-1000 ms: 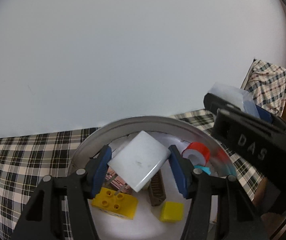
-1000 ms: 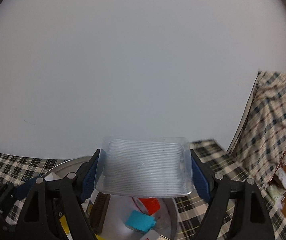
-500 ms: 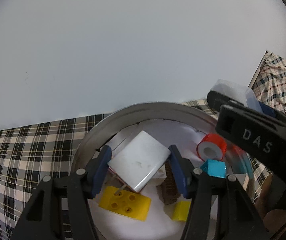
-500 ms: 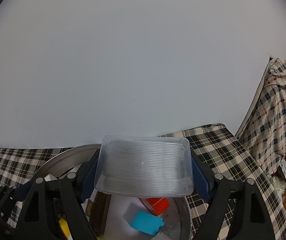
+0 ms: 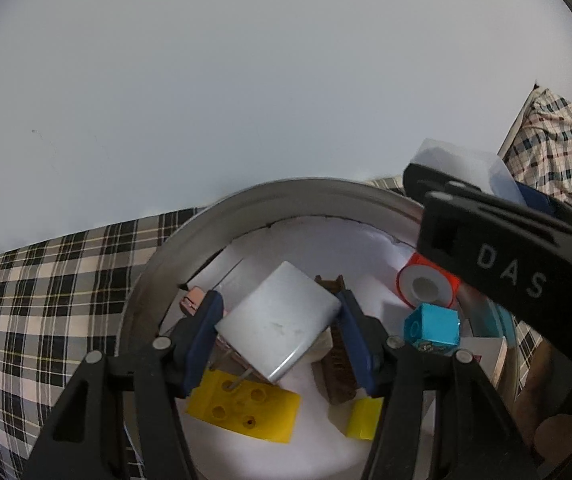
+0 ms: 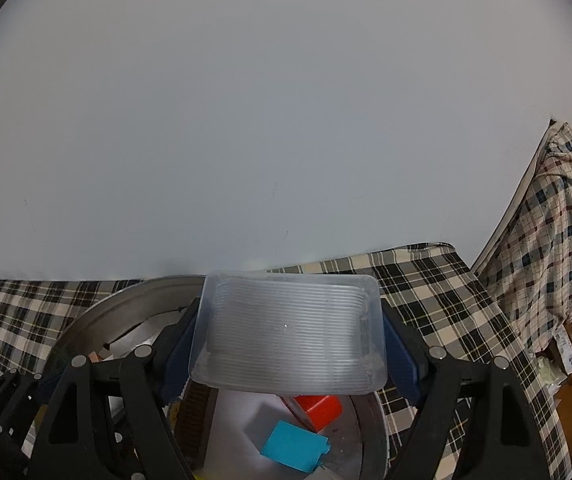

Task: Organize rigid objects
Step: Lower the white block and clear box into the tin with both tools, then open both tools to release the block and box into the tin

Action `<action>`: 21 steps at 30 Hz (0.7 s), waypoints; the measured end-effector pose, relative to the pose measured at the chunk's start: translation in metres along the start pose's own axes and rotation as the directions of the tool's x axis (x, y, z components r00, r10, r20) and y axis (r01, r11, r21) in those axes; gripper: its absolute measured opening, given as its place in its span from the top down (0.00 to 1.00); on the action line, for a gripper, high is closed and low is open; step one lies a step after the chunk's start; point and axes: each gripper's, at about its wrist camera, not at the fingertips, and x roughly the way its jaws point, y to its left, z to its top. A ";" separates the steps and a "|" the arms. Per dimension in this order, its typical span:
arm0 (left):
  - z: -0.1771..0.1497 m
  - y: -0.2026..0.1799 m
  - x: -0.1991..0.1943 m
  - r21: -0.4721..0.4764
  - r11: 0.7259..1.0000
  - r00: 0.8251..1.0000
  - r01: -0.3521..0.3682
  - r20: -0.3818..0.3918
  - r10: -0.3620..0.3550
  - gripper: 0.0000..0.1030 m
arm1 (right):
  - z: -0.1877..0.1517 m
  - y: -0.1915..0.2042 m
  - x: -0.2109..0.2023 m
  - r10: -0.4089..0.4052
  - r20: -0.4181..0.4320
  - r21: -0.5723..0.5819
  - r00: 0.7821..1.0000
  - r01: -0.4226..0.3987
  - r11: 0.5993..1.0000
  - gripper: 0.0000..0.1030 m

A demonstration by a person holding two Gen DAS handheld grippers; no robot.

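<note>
Over the bowl (image 5: 154, 280), left gripper (image 5: 278, 332) clamps the charger (image 5: 276, 328); right gripper (image 6: 290, 344) grips the tray (image 6: 290, 336), beside it.

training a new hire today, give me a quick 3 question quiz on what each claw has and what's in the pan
1. True or false: the left claw is shut on a white charger block above the round metal pan.
2. What does the right claw grip? A) a yellow brick B) a clear ribbed plastic container C) a red tape roll
3. Fill in: the studded brick lying in the pan is coloured ____.

Key: 1 true; 2 B; 3 yellow
</note>
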 end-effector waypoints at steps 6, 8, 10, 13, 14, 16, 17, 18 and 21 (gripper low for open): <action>0.006 0.002 0.006 -0.002 1.000 0.999 -0.005 -0.041 0.005 0.44 | 0.003 0.004 0.010 0.002 -0.034 -0.017 0.999 -0.002 1.000 0.20; 0.008 0.003 0.007 0.000 1.000 0.999 0.000 -0.050 0.000 0.44 | 0.004 0.005 0.016 -0.002 -0.045 -0.017 0.999 0.001 1.000 0.20; 0.009 0.004 0.009 -0.002 1.000 0.998 0.010 -0.066 -0.010 0.44 | 0.004 0.006 0.019 0.003 -0.059 -0.011 0.998 -0.004 1.000 0.20; 0.012 0.005 0.011 0.002 1.000 0.997 -0.004 -0.074 0.004 0.43 | 0.004 0.008 0.025 0.015 -0.082 -0.007 0.997 -0.016 1.000 0.20; 0.013 0.005 0.011 0.009 1.000 0.997 -0.008 -0.074 0.009 0.43 | 0.005 0.010 0.026 0.016 -0.089 -0.013 0.996 -0.017 1.000 0.20; 0.014 0.002 0.012 0.024 1.000 0.996 -0.018 -0.083 0.020 0.43 | 0.005 0.013 0.030 0.010 -0.105 -0.030 0.994 -0.013 0.999 0.20; 0.015 -0.001 0.013 0.044 0.999 0.995 -0.031 -0.090 0.035 0.43 | 0.005 0.013 0.033 0.010 -0.120 -0.031 0.993 -0.014 0.999 0.20; 0.015 -0.006 0.014 0.049 0.998 0.995 -0.034 -0.096 0.038 0.37 | 0.005 0.013 0.035 0.019 -0.134 -0.025 0.991 -0.023 0.999 0.20; 0.018 -0.013 0.018 0.059 0.997 0.988 -0.043 -0.146 0.051 0.00 | 0.004 0.014 0.047 0.103 -0.201 -0.008 0.974 -0.106 0.994 0.19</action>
